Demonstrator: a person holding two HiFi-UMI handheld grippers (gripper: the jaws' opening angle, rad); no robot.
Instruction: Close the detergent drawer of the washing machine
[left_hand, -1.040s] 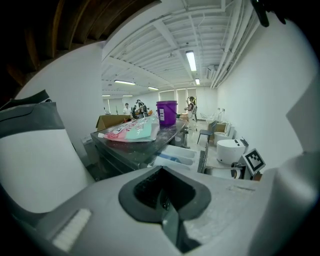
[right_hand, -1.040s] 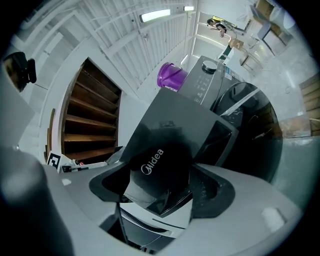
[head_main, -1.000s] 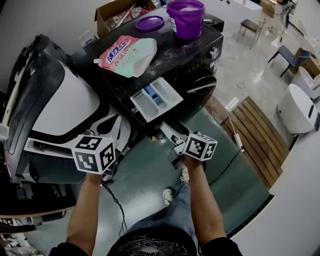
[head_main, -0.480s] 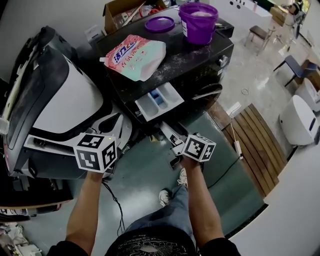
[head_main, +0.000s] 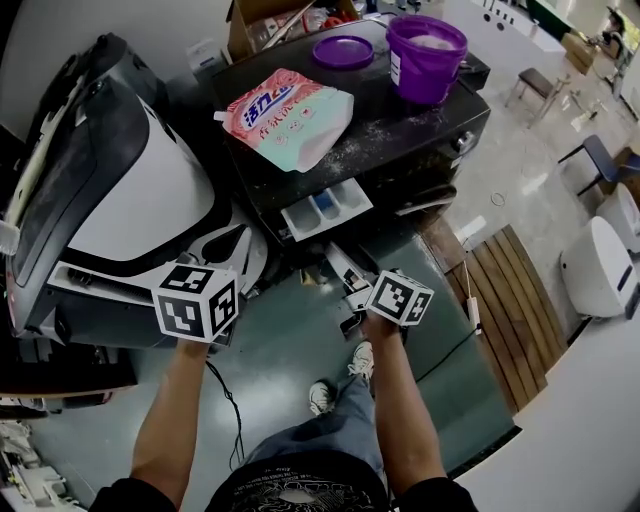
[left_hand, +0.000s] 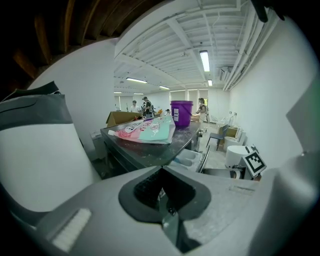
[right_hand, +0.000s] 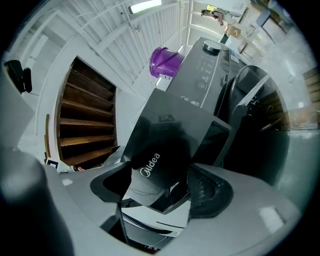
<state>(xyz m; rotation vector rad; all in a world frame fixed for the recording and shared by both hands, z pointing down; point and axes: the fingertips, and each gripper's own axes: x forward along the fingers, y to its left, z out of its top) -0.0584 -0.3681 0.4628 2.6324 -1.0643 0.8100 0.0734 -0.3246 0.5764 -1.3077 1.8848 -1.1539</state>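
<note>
The black washing machine (head_main: 400, 130) has its detergent drawer (head_main: 325, 207) partly out, white and blue compartments showing. My right gripper (head_main: 340, 262) is level at the drawer's front and stands open. In the right gripper view the dark, logo-printed drawer front (right_hand: 165, 145) fills the space between the wide jaws of the right gripper (right_hand: 160, 175); I cannot tell if it touches the pads. My left gripper (head_main: 232, 243) hangs left of the machine, shut on nothing. In the left gripper view the left gripper (left_hand: 162, 170) has its tips together, and the drawer (left_hand: 187, 157) lies ahead to the right.
A pink detergent pouch (head_main: 290, 115), a purple bucket (head_main: 425, 45) and a purple lid (head_main: 343, 50) sit on the machine's top. A large white-and-black appliance (head_main: 130, 190) stands at the left. A cardboard box (head_main: 270, 20) is behind. Wooden slats (head_main: 500, 300) lie on the floor at the right.
The drawer sticks out less from the machine than a second ago. Both grippers have edged toward the machine, the right one staying at the drawer's front.
</note>
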